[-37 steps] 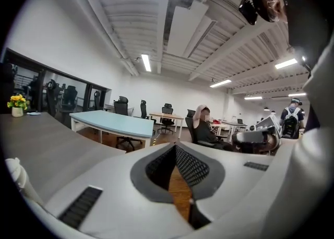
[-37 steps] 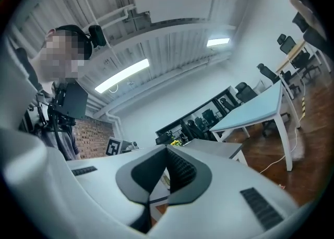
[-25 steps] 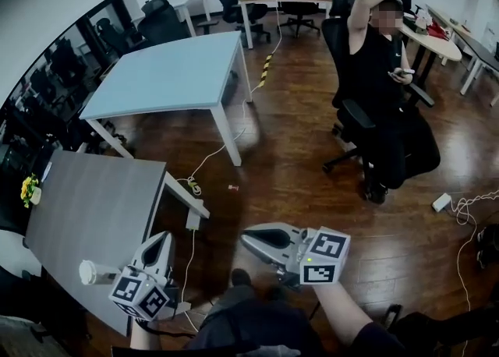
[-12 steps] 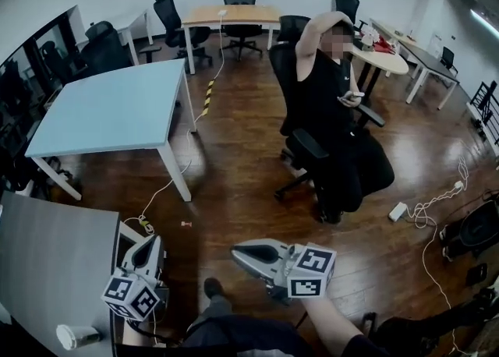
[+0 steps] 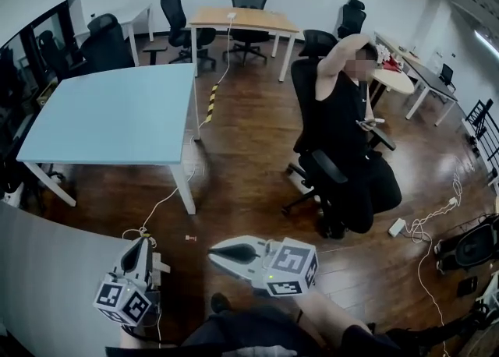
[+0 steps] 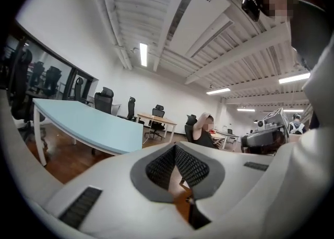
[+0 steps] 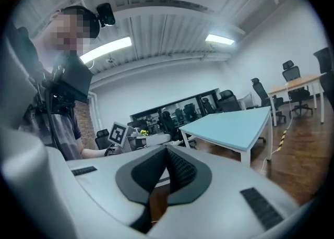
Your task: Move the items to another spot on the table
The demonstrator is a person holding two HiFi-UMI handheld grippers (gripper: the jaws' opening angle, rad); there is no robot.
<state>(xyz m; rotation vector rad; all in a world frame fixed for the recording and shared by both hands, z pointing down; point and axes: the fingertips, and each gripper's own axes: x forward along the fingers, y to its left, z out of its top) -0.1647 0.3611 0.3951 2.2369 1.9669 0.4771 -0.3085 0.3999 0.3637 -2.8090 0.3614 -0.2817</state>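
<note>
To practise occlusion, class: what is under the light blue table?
White legs and wood floor show, with a white cable by the front leg. The tabletop hides the rest from above.

Free room ahead of you.
Open floor (image 5: pixel 249 153) runs between blue table (image 5: pixel 117 118) and seated person (image 5: pixel 343 137); grey table (image 5: pixel 47 270) blocks your left.

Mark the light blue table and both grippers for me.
light blue table (image 5: pixel 117 118), head view, middle of its top.
left gripper (image 5: pixel 143 242), head view, tips of its shut jaws.
right gripper (image 5: pixel 214 252), head view, tips of its shut jaws.
</note>
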